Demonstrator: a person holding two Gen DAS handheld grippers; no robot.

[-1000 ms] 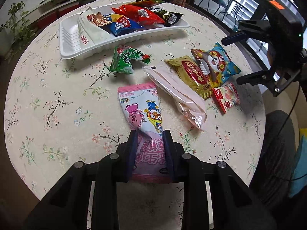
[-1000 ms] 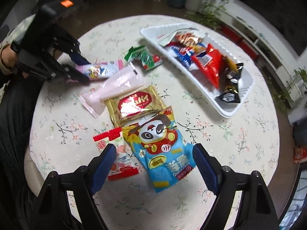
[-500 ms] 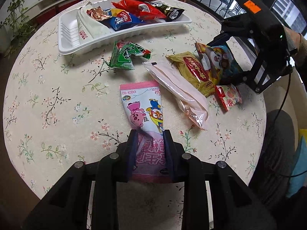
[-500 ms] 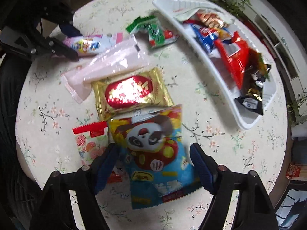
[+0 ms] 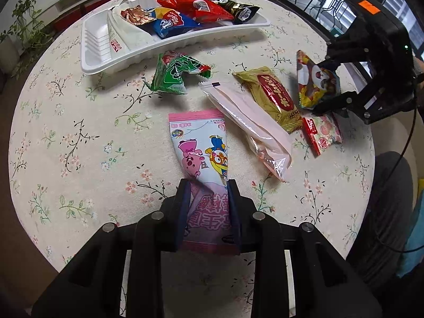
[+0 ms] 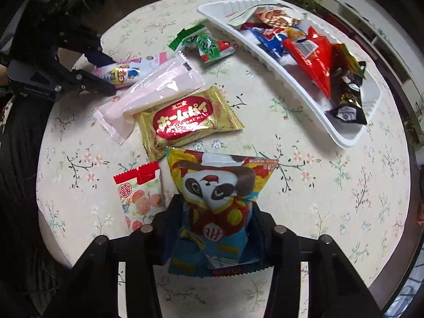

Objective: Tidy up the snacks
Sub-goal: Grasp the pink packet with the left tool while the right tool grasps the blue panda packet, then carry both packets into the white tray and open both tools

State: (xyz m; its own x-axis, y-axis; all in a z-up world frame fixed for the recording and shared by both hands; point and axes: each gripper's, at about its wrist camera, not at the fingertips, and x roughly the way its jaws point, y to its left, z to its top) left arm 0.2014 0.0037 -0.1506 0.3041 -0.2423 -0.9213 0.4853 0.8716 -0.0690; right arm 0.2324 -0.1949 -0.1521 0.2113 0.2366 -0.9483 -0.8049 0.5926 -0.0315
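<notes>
My left gripper (image 5: 208, 182) is shut on the near end of a pink cartoon snack pack (image 5: 201, 143) lying flat on the round table. Its jaws are easing open a little, though the pads still press the wrapper. My right gripper (image 6: 216, 201) is closing on a blue and yellow panda snack bag (image 6: 220, 182), which is crumpled between the pads. In the left wrist view that panda bag (image 5: 315, 79) stands tilted up at the table's right side. A white tray (image 5: 185, 45) at the far side holds several snack packs.
Loose on the floral cloth lie a green pack (image 5: 172, 76), a long pale pink pack (image 5: 246, 116), a gold pack (image 5: 270, 98) and a small strawberry pack (image 5: 323, 135). The table edge curves close behind both grippers. A person's dark clothing shows at the right.
My right gripper came down over the panda bag and its wide jaws closed onto it, bunching and tilting the bag. The left gripper stayed on the pink pack.
</notes>
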